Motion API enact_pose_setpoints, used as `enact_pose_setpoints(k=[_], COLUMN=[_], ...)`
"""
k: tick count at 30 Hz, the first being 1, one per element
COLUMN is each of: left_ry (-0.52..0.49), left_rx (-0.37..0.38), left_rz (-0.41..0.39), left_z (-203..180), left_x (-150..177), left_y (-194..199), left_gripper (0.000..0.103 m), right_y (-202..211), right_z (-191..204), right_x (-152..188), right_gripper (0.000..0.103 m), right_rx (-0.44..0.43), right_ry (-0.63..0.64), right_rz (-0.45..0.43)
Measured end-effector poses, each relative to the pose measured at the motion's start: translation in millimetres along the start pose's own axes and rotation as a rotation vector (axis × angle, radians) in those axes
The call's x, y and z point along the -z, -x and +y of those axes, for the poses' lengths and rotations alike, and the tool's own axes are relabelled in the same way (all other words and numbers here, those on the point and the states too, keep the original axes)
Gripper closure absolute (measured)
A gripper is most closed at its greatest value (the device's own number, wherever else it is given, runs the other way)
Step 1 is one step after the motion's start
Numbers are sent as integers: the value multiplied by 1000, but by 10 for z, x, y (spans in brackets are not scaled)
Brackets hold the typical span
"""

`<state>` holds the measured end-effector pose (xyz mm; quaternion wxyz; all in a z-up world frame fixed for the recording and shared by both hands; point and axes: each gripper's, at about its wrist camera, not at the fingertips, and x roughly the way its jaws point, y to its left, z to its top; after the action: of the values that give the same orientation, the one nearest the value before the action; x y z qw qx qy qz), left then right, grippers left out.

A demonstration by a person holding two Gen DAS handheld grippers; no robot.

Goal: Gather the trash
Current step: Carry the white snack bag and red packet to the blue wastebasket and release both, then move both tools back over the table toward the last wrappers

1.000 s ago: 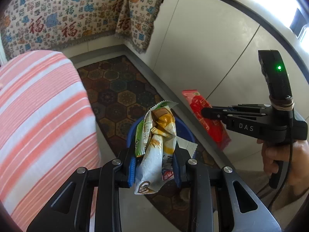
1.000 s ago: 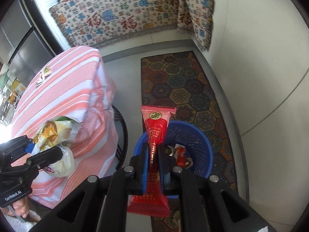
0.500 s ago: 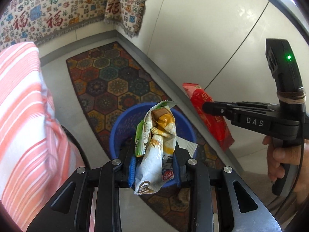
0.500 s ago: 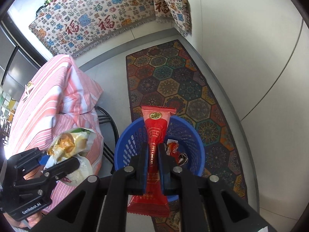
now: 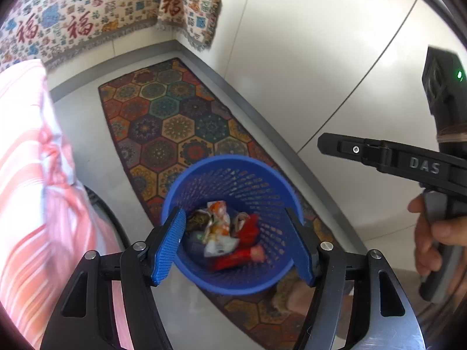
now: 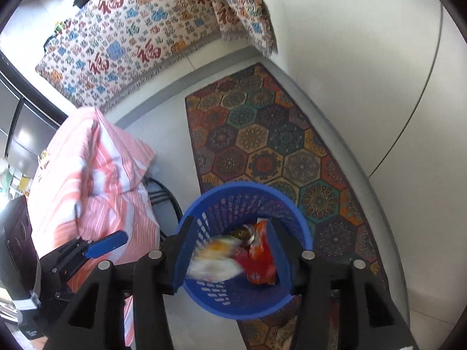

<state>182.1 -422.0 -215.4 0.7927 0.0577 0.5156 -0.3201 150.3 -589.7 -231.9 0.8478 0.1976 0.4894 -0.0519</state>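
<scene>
A blue mesh waste basket (image 5: 233,172) stands on the patterned rug and also shows in the right wrist view (image 6: 248,189). Inside it lie several wrappers: a white and orange snack bag (image 5: 217,233) and a red wrapper (image 5: 236,258). In the right wrist view a blurred white and yellow bag (image 6: 213,259) and a red wrapper (image 6: 259,259) are in the basket. My left gripper (image 5: 242,248) is open and empty above the basket. My right gripper (image 6: 230,253) is open and empty over the basket; it also shows from the side in the left wrist view (image 5: 324,143).
A table with a pink striped cloth (image 5: 26,189) stands left of the basket, with dark curved legs (image 6: 163,192) beside it. The hexagon-patterned rug (image 5: 175,122) runs along a white wall (image 5: 306,43). A patterned hanging cloth (image 6: 146,38) covers the back.
Both grippers opened and let go of their wrappers. The white and yellow bag and the red wrapper dropped into the blue basket. Both grippers moved closer above the basket.
</scene>
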Motion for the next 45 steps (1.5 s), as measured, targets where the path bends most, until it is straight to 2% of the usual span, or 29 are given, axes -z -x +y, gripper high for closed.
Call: enact_pose_setpoints(k=[5, 8, 11, 14, 17, 20, 26, 30, 34, 39, 45], left_ry=[-14, -13, 1, 21, 73, 170, 327, 380, 399, 382, 456], left_rx=[-31, -58, -111, -174, -259, -330, -394, -412, -424, -410, -325], left_rz=[-90, -113, -100, -113, -130, -133, -182, -198, -199, -197, -216], left_z=[89, 252, 506, 853, 1307, 1809, 2568, 2921, 3195, 3463, 3891], left_x=[121, 306, 539, 808, 1031, 1174, 1314, 1348, 1392, 1137, 613], left_y=[515, 821, 1090, 1390, 1643, 1800, 2069, 2155, 2228, 2159, 2091], left_gripper=[17, 16, 16, 16, 14, 14, 14, 14, 14, 14, 15], right_y=[202, 294, 342, 362, 374, 351, 169, -164, -501, -644, -666], right_z=[119, 300, 569, 917, 1291, 1790, 2914, 3644, 4064, 4259, 4244], right_x=[-10, 11, 77, 208, 363, 518, 803, 927, 998, 1107, 1126], right_gripper=[52, 52, 52, 51, 51, 51, 51, 51, 51, 47, 41], right_rx=[4, 25, 52, 86, 83, 39, -128, -138, -120, -85, -99], right_ry=[14, 67, 149, 262, 365, 456, 554, 642, 682, 715, 714], right_rz=[-97, -154, -198, -235, -240, -228, -154, -101, -73, -104, -141])
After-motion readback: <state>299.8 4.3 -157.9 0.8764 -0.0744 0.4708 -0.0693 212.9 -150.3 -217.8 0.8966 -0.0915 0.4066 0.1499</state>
